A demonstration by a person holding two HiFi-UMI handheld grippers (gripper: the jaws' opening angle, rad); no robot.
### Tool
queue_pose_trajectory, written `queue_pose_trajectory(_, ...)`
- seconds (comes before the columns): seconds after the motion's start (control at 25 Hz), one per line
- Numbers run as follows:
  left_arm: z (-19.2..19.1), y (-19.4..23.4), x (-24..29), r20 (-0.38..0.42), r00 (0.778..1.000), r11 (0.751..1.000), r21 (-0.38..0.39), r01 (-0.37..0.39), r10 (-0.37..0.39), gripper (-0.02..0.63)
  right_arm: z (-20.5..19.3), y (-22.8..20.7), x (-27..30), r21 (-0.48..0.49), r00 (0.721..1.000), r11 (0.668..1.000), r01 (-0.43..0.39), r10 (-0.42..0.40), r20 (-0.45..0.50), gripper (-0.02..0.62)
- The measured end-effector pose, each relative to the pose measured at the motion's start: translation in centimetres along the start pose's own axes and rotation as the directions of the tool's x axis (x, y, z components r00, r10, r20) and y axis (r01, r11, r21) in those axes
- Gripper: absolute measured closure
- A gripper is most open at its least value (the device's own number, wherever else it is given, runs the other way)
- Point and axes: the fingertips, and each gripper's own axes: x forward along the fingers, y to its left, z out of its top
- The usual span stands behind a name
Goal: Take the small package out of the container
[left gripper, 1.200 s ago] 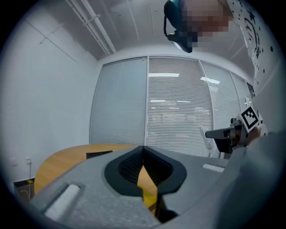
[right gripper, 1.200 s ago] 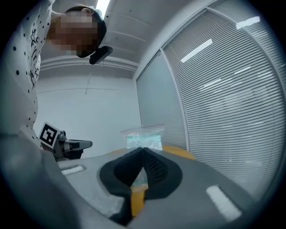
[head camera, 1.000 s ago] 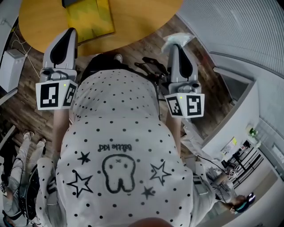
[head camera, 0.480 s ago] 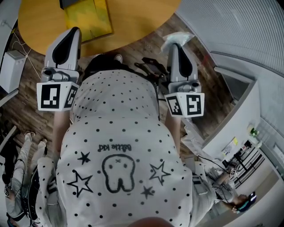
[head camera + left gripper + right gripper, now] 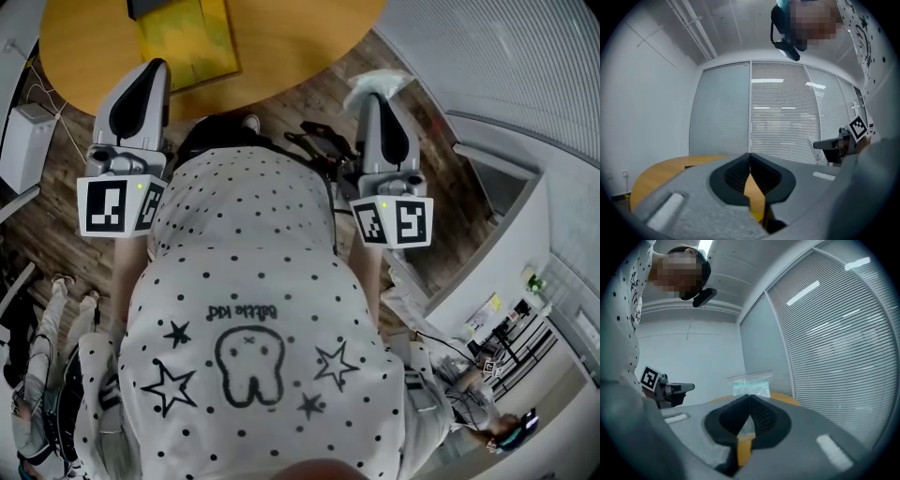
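Note:
My right gripper (image 5: 373,97) is shut on the small package (image 5: 377,83), a clear plastic bag with teal contents. It holds the bag in the air just off the round wooden table's (image 5: 300,47) near edge. In the right gripper view the small package (image 5: 751,384) sticks up past the closed right gripper (image 5: 750,400). The yellow container (image 5: 185,42) lies on the table at the upper left. My left gripper (image 5: 153,70) hovers at the table's edge below the container, shut with nothing in it. In its own view the left gripper (image 5: 750,157) has its pads meeting.
A polka-dot shirt fills the middle of the head view. A black object (image 5: 323,145) lies on the wood floor between the grippers. A white box (image 5: 23,141) stands at the left, window blinds (image 5: 506,56) and a white ledge (image 5: 487,253) at the right.
Almost nothing has changed. Both grippers keep their places, the right one drifting very slightly with the package still held.

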Motion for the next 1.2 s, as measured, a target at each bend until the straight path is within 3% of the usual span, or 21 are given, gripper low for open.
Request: queue_pose_trajectory(1.2,-0.11,-0.11,0.06,-0.007,1.000,1.000,-0.004,0.003,-0.003,0.595,-0.23,0.35,0.34,-0.029,0.999,0.999,-0.023,0.022,-0.023,0.591)
